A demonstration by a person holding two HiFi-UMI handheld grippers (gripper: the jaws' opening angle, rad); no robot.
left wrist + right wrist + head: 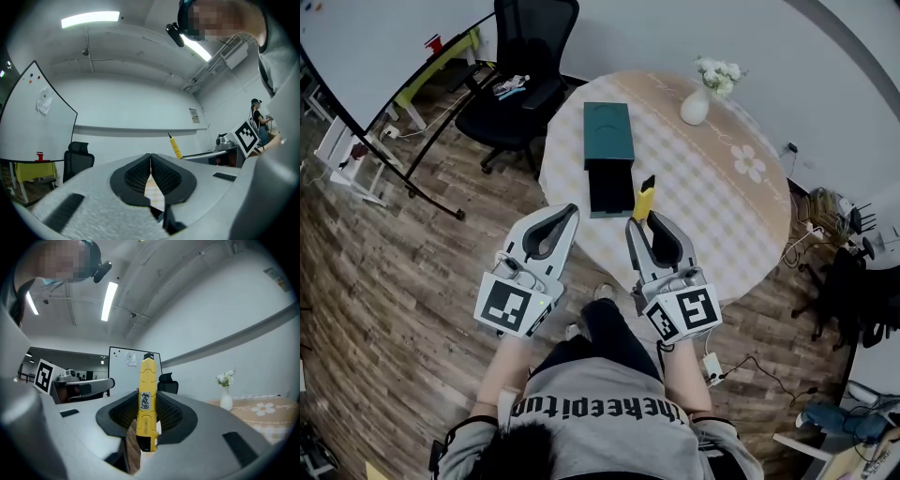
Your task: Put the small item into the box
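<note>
My right gripper point(638, 223) is shut on a yellow utility knife point(645, 200), which stands up between its jaws; in the right gripper view the knife point(146, 401) fills the middle, black tip upward. A dark green box point(608, 134) lies on the round table point(712, 197), with its black drawer point(611, 186) pulled out toward me. The knife hangs just right of the drawer's near end. My left gripper point(569, 212) is shut with nothing in it, held over the table's near edge left of the drawer. In the left gripper view the jaws point(151, 161) meet, and the knife point(175, 146) shows beyond.
A white vase with flowers point(701, 94) stands at the table's far side. A black office chair point(517, 75) sits behind the table to the left, near a whiteboard point(366, 47). Cables and a power strip point(712, 367) lie on the wood floor at right.
</note>
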